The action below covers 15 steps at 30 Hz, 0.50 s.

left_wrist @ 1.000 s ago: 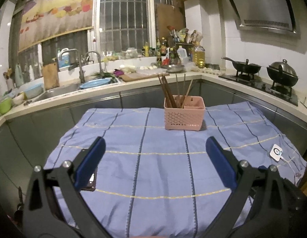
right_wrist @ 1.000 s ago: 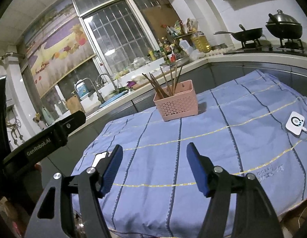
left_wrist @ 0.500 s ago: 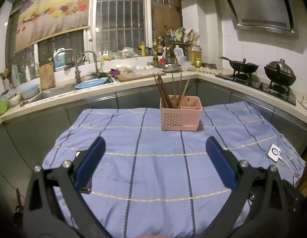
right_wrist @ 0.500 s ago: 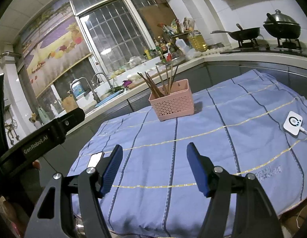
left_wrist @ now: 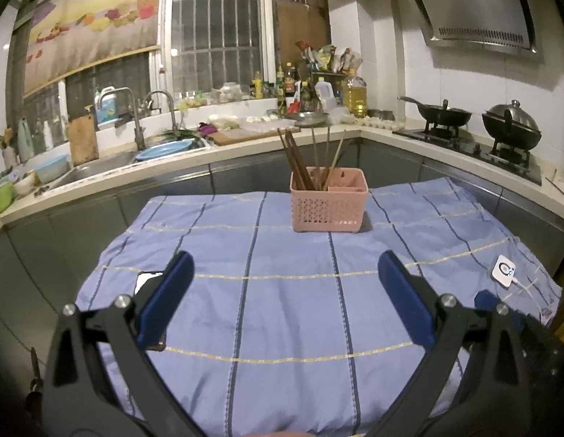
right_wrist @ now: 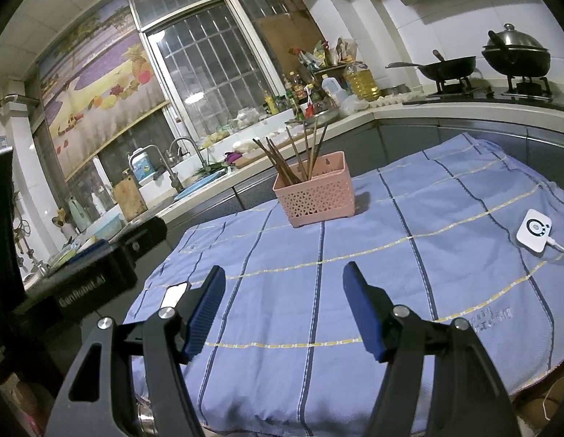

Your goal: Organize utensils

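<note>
both hand-held grippers are empty right now. the left hand-held gripper (left_wrist: 282, 284) has its jaws spread wide over the blue striped cloth (left_wrist: 289, 313) on the desk, and the right hand-held gripper (right_wrist: 284, 302) sits moderately wide, nothing between the pads either. the task's stuff is all at the far side of the desk: a pink basket (left_wrist: 328, 199) standing upright with a bunch of chopsticks (left_wrist: 300, 162) leaning in its left compartment — well apart from both sets of jaws.

what could go wrong from here, imo: the basket looks light and the sticks stand tall and splayed, so reaching in at an angle could knock the sticks or tip or shove the whole basket along the cloth. pinching one thin stick out of a bundle may drag its neighbours up too. the cloth is loose and rumpled, so it could bunch and slide.

hard to make out: how many chopsticks there are, and whether the smaller right compartment holds anything. a phone (right_wrist: 175, 293) near the left edge is half hidden behind a jaw, and the white remote (right_wrist: 533, 231) has a cable running out of frame.
</note>
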Available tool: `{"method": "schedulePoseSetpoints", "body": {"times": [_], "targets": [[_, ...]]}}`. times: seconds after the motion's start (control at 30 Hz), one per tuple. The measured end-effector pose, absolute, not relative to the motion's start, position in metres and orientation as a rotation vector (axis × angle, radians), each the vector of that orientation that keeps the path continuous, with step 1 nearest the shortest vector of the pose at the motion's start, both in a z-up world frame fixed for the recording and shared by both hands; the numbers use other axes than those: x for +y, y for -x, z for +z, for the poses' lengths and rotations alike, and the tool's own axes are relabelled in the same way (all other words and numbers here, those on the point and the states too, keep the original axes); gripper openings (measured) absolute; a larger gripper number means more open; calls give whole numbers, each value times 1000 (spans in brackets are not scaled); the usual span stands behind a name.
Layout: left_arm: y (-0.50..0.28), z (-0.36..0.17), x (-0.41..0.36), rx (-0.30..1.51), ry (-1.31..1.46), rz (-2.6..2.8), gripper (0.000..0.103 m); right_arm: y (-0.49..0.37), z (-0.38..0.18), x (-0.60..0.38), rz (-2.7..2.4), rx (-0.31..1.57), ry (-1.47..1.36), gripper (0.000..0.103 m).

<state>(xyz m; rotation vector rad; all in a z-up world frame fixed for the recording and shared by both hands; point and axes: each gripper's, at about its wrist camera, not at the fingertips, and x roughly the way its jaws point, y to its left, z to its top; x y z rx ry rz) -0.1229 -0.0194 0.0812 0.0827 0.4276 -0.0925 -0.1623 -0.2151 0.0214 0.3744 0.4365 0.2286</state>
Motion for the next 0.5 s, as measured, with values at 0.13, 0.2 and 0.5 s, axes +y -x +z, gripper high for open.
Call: {"method": "schedulePoseSetpoints", "body": {"times": [0.13,0.2,0.5], "targets": [[112,76,-20,454,-85,-85,97,153,21,-218,224,442,-381,67],[105,72,-19,470,-85,-80,97,145,19,-218,225,456,-383,67],[62,52,-18,548,-73,-76,97,105,-3,-221,207,548,-407,67]]}}
